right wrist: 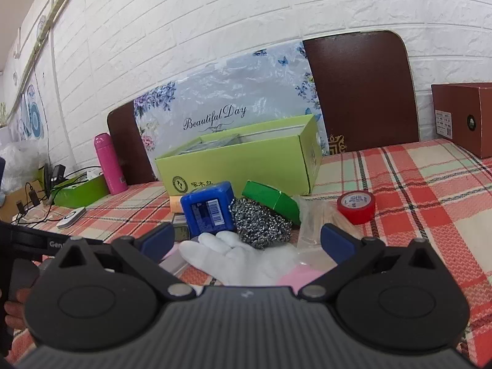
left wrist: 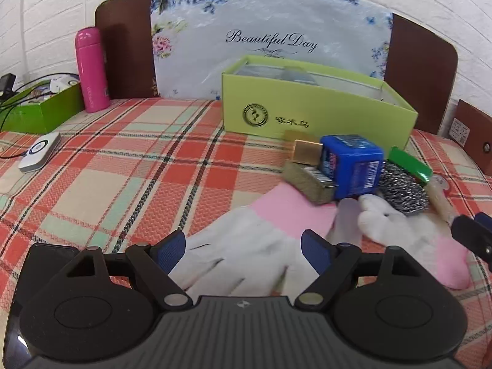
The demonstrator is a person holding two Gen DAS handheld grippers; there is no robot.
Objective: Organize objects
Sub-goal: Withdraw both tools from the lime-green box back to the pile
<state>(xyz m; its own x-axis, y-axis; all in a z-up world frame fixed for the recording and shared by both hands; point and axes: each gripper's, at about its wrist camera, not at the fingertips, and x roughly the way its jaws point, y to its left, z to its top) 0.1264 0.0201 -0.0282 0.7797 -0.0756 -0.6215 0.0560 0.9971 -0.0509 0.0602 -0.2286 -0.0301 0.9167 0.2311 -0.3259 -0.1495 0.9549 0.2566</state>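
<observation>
An open lime-green box (left wrist: 307,104) stands on the plaid cloth; it also shows in the right wrist view (right wrist: 243,163). In front of it lie a blue packet (left wrist: 353,166), gold boxes (left wrist: 307,166), a steel scourer (left wrist: 402,190), a small green box (left wrist: 409,163) and a red tape roll (right wrist: 356,207). Two white gloves with pink cuffs lie nearest. My left gripper (left wrist: 243,246) is open, its fingers either side of one glove (left wrist: 246,246). My right gripper (right wrist: 246,240) is open over the other glove (right wrist: 243,258).
A pink flask (left wrist: 90,70) and a green tray (left wrist: 40,107) with cables stand at the far left, with a white device (left wrist: 40,150) nearby. A floral board (left wrist: 270,40) leans on the brick wall. A brown box (right wrist: 464,117) stands at the far right.
</observation>
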